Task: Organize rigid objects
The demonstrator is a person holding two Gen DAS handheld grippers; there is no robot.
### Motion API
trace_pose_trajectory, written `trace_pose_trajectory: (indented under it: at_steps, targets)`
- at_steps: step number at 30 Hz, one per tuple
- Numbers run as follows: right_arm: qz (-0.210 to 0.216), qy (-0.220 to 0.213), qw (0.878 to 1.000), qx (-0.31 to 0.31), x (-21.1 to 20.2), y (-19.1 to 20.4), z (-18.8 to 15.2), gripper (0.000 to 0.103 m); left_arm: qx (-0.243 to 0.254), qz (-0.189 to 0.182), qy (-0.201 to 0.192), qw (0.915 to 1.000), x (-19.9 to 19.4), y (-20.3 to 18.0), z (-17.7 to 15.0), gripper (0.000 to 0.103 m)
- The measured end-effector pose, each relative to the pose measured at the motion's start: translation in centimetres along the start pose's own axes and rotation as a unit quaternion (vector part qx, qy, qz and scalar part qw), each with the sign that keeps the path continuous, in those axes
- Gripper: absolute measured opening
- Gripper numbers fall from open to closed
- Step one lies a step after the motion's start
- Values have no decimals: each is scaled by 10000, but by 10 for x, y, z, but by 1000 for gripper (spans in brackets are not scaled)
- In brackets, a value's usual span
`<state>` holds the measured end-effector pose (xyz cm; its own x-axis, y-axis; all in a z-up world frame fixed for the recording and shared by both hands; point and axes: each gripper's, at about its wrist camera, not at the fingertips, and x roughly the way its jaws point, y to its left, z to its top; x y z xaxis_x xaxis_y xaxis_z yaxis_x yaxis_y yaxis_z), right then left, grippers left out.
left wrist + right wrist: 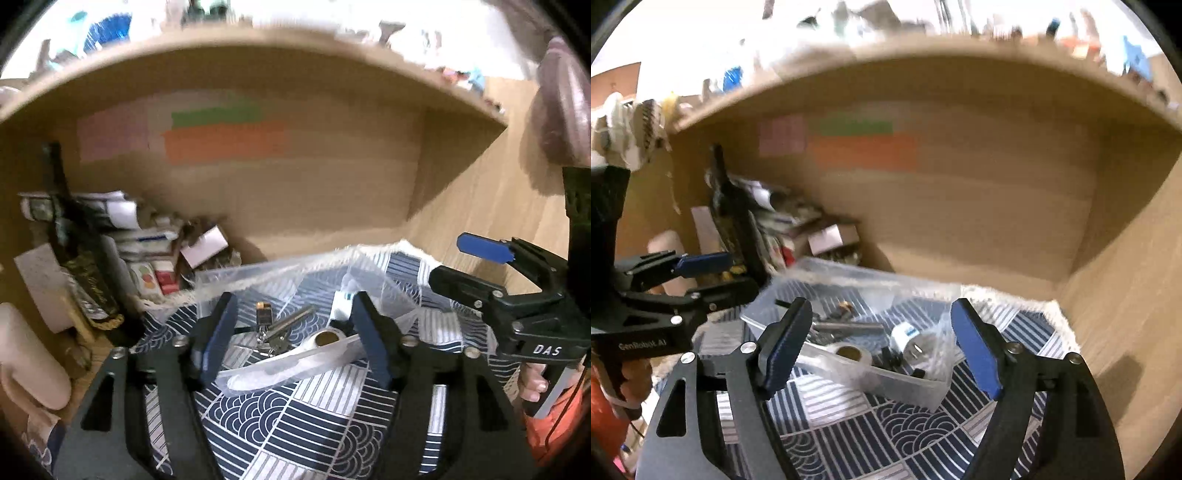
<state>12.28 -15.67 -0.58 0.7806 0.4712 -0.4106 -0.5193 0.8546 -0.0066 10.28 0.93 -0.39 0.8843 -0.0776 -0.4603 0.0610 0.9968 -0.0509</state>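
Observation:
A clear plastic box sits on a blue-and-white patterned cloth in a wooden shelf bay. It holds keys, a metal bar, a tape roll, a white plug adapter and a white tube. My left gripper is open just above the box's near edge, holding nothing. My right gripper is open over the box, holding nothing. Each gripper shows in the other's view, the right one and the left one.
A pile of papers, small boxes and a dark bottle stands to the left of the cloth. Green and orange sticky notes are on the back wall. The shelf's side wall rises at the right.

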Motion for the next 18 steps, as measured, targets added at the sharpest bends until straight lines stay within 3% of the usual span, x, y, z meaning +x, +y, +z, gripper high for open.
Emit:
trace_pose_trajectory:
  at_steps: [2, 4, 6, 18]
  targets:
    - [-1, -191, 9998, 18, -17, 5, 0, 89, -9, 57, -173, 9998, -16, -4, -1, 74]
    - [-24, -318, 9995, 27, -30, 10, 0, 96, -19, 72, -333, 9994, -31, -7, -3, 93]
    - [-83, -454, 9989, 51, -41, 15, -3, 103, -63, 151, -510, 9986, -43, -9, -7, 101]
    - [-153, -656, 9975, 220, -73, 27, -18, 103, 6, 355, -915, 9952, -89, -22, -26, 103]
